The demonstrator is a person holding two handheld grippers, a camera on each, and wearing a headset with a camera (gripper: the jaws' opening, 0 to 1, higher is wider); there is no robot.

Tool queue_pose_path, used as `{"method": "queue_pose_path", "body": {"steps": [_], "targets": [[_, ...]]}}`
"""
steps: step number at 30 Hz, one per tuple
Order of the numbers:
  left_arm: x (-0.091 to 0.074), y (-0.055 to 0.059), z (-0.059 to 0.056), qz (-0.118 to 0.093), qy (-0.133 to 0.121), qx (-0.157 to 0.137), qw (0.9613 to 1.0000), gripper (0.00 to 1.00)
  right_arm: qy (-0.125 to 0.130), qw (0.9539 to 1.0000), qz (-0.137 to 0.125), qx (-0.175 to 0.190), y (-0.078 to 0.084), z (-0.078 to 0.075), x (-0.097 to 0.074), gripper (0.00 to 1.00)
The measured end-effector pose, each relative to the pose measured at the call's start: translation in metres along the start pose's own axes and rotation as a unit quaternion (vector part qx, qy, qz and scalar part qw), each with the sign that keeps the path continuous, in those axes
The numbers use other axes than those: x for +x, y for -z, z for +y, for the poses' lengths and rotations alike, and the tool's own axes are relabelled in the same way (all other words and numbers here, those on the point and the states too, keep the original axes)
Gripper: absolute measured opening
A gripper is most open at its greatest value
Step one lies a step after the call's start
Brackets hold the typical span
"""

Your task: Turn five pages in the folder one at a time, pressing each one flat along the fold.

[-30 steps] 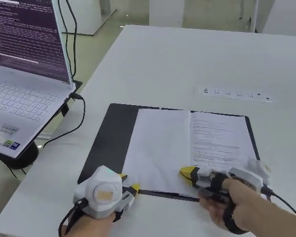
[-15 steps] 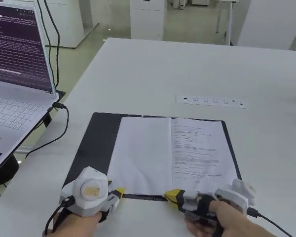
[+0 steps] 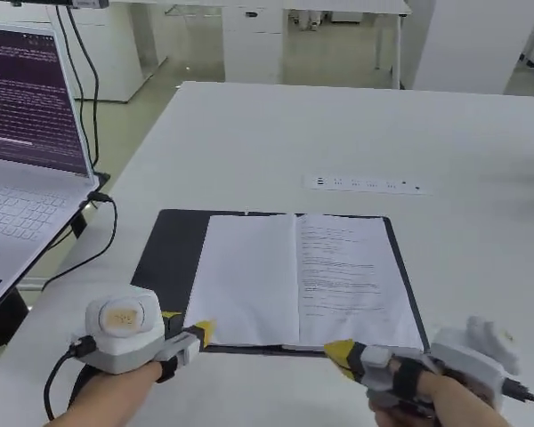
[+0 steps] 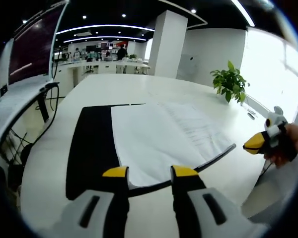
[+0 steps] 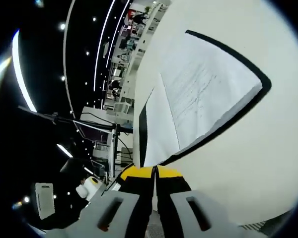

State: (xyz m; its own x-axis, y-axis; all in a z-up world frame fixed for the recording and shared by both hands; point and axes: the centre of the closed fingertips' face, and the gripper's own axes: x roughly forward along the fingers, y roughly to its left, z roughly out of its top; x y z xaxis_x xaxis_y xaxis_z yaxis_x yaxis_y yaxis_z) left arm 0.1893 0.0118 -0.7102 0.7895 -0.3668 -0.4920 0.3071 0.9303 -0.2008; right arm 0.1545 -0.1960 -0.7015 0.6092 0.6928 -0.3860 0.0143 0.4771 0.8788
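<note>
Black folder (image 3: 165, 258) lies open and flat on the white counter (image 3: 276, 133), down near the front edge, between the two tongs. The left sheet (image 3: 245, 280) is plain white. The right sheet (image 3: 347, 276) has printed lines, way too small to read. Left tongs (image 4: 149, 172) sit just off the folder's near left corner, yellow tips spread apart. Right tongs (image 5: 153, 172) are by the near right edge, tips pinched together. The laptop (image 3: 27, 133) off to the left shows a purple terminal, with the text illegible. A white power strip (image 3: 365, 184) lies past the folder, and I can't read its markings either.
</note>
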Motion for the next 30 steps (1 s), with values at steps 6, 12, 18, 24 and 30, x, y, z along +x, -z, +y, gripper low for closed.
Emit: {"method": "queue_pose_path", "body": {"steps": [6,12,18,24,30], "targets": [[-0.029,-0.017,-0.013,-0.028,0.009,0.000,0.9996,0.49,0.021,0.9896,-0.067,-0.125,-0.031,0.017,-0.038,0.25],[-0.046,-0.027,-0.028,-0.043,0.001,0.013,0.9990,0.74,0.103,0.9469,-0.114,-0.283,-0.056,0.014,-0.066,0.64],[-0.057,-0.033,-0.043,-0.055,0.001,0.038,0.9978,0.93,0.134,0.9211,-0.133,-0.340,-0.071,0.001,-0.078,0.93],[-0.061,-0.032,-0.045,-0.051,0.001,0.045,0.9977,0.99,0.141,0.9167,-0.133,-0.349,-0.073,-0.006,-0.089,1.00],[-0.063,-0.026,-0.046,-0.039,0.001,0.049,0.9980,0.99,0.149,0.9162,-0.126,-0.350,-0.069,-0.014,-0.095,0.98]]}}
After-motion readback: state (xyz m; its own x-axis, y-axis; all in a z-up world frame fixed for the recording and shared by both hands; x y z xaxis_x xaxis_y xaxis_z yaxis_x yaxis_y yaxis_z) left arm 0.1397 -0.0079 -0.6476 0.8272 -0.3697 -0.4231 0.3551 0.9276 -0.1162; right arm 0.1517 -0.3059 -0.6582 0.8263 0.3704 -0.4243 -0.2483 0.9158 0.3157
